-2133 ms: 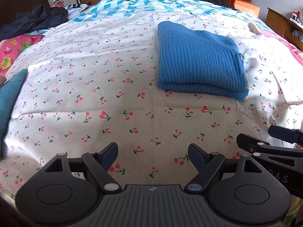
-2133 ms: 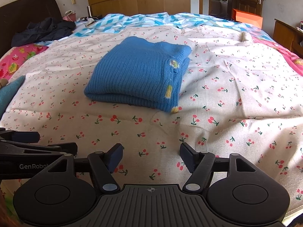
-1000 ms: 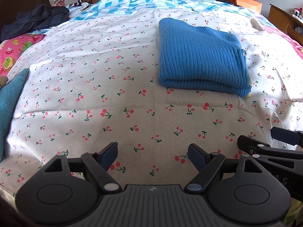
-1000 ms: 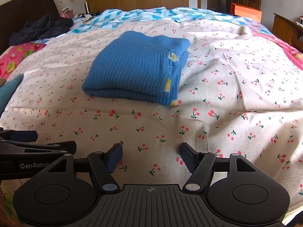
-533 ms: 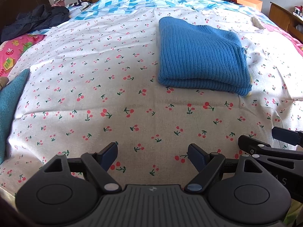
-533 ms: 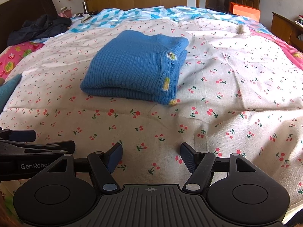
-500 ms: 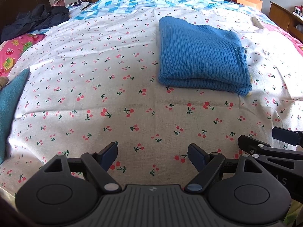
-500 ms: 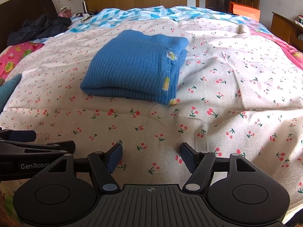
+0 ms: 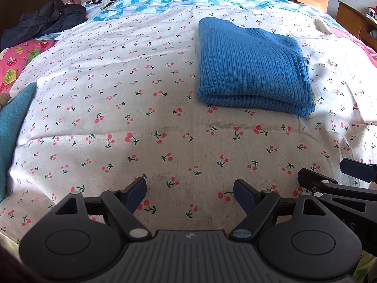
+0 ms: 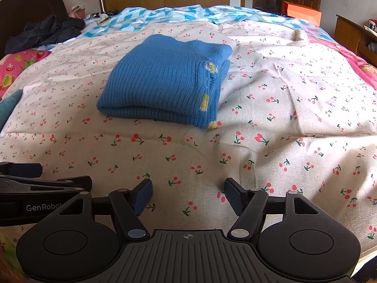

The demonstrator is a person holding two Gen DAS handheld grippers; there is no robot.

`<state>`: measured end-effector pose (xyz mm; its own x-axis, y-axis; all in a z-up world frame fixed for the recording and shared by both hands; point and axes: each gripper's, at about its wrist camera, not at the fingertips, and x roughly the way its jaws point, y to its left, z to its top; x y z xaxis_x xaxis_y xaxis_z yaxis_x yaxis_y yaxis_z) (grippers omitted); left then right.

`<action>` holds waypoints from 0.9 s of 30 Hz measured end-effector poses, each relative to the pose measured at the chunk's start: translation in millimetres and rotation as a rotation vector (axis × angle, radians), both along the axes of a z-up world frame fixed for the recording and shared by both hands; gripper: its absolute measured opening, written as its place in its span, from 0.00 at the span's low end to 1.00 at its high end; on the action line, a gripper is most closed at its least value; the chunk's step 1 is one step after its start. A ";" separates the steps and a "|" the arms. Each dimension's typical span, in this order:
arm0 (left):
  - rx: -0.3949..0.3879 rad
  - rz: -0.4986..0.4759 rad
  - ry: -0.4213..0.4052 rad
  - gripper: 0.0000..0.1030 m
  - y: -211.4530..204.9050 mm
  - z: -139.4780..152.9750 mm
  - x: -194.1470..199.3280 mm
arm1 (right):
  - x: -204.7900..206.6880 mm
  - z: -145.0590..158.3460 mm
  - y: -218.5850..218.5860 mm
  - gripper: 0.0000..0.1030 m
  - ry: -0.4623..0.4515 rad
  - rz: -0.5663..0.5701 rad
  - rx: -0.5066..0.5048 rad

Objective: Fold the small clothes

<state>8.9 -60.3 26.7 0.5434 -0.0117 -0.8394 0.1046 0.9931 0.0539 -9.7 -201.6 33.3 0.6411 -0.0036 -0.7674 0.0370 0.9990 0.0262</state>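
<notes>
Blue ribbed sweater [image 10: 162, 82] lies folded, compact, mid cherry-print sheet [image 9: 141, 127]. Left gripper [image 9: 189, 192] and right gripper [image 10: 187, 191] hover near sheet's front edge, well short of sweater, jaws spread, empty; folding looks complete.
</notes>
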 end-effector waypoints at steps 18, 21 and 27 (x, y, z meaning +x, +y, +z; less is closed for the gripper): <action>0.035 0.008 -0.024 0.83 -5.0 9.6 0.1 | 0.2 6.6 -1.7 0.66 -0.012 -0.015 0.005; 0.055 0.006 -0.023 0.83 -7.3 10.5 0.8 | 0.7 7.2 -2.0 0.66 -0.002 -0.024 0.007; 0.073 0.008 -0.025 0.82 -10.1 12.0 0.7 | 1.2 7.2 -1.9 0.66 0.008 -0.031 0.004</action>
<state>9.6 -70.4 38.7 0.5637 0.0532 -0.8243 0.0947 0.9872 0.1284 -8.5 -203.5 40.5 0.6343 -0.0204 -0.7728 0.0682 0.9972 0.0297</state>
